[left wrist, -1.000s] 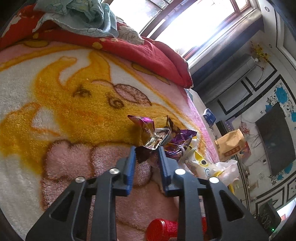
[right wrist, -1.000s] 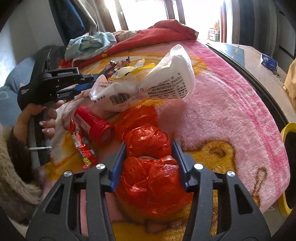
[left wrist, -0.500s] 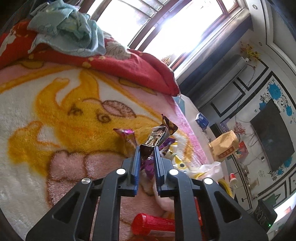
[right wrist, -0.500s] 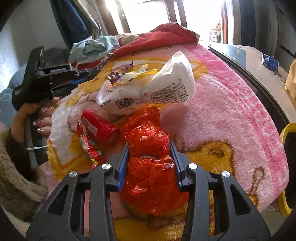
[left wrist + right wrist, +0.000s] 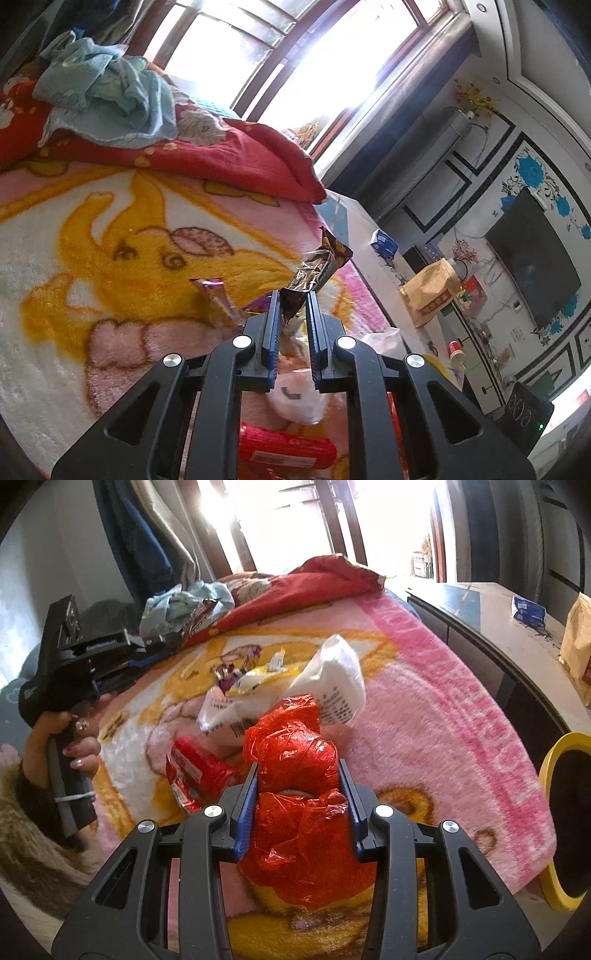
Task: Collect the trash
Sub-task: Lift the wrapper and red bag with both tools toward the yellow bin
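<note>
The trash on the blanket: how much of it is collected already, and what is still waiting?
Nothing visibly binned yet. In hand: the left gripper is shut on a dark snack wrapper, and the right gripper is shut on a crumpled red plastic bag. Left on the blanket: the white bag, purple wrapper, red tube and small red wrapper.

Bed (image 5: 424, 686) under scattered trash, plastic bag (image 5: 295, 830) nearest, can (image 5: 201, 766) left of it, large packet (image 5: 332, 686) behind, bin (image 5: 554, 812) right of bed, clothes (image 5: 184, 605) at far end
</note>
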### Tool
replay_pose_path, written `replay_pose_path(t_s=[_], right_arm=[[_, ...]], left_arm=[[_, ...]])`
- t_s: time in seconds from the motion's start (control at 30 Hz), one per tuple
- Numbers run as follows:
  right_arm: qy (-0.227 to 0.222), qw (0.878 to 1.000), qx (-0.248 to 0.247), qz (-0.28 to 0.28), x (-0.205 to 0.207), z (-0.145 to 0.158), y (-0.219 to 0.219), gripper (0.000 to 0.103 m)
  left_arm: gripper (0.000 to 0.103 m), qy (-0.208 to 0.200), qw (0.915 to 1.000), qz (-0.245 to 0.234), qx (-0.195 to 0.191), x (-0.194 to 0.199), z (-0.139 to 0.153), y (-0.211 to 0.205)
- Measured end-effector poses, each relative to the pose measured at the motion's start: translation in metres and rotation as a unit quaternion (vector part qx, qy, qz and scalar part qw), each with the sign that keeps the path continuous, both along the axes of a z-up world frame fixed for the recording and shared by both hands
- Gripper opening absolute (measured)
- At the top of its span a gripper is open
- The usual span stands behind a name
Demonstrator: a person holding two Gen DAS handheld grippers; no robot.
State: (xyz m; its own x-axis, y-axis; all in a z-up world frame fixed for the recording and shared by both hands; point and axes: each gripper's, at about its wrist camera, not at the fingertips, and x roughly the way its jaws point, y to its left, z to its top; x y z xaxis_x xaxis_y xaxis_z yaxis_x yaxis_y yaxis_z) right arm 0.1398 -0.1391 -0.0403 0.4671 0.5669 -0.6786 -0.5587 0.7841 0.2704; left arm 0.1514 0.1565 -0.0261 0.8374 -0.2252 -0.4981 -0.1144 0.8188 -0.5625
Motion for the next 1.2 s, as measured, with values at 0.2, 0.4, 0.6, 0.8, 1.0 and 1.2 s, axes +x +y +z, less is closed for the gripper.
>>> replay_pose_path(t_s=[0.2,0.4,0.6,0.8,1.0,1.2], right_arm=[[-0.010,1.000,0.010,-0.011,0.003,0.009,-0.011,0.032],[-0.021,0.999,0.017,-0.025,0.007,0.017,-0.022,0.032],[-0.032,0.998,0.024,-0.051,0.014,0.026,-0.040,0.032],[-0.045,0.995,0.030,-0.082,0.022,0.035,-0.062,0.032],[-0.056,0.991,0.035,-0.117,0.029,0.042,-0.088,0.032],[-0.065,0.986,0.039,-0.150,0.034,0.048,-0.112,0.032]], left_arm=[[0.013,-0.007,0.9998,-0.019,0.006,0.002,0.008,-0.015],[0.013,-0.012,0.9991,-0.038,0.012,0.004,0.013,-0.032],[0.013,-0.014,0.9977,-0.064,0.017,0.009,0.015,-0.054],[0.013,-0.016,0.9954,-0.091,0.026,0.014,0.019,-0.078],[0.013,-0.020,0.9924,-0.115,0.038,0.019,0.023,-0.099],[0.013,-0.023,0.9892,-0.136,0.050,0.024,0.026,-0.118]])
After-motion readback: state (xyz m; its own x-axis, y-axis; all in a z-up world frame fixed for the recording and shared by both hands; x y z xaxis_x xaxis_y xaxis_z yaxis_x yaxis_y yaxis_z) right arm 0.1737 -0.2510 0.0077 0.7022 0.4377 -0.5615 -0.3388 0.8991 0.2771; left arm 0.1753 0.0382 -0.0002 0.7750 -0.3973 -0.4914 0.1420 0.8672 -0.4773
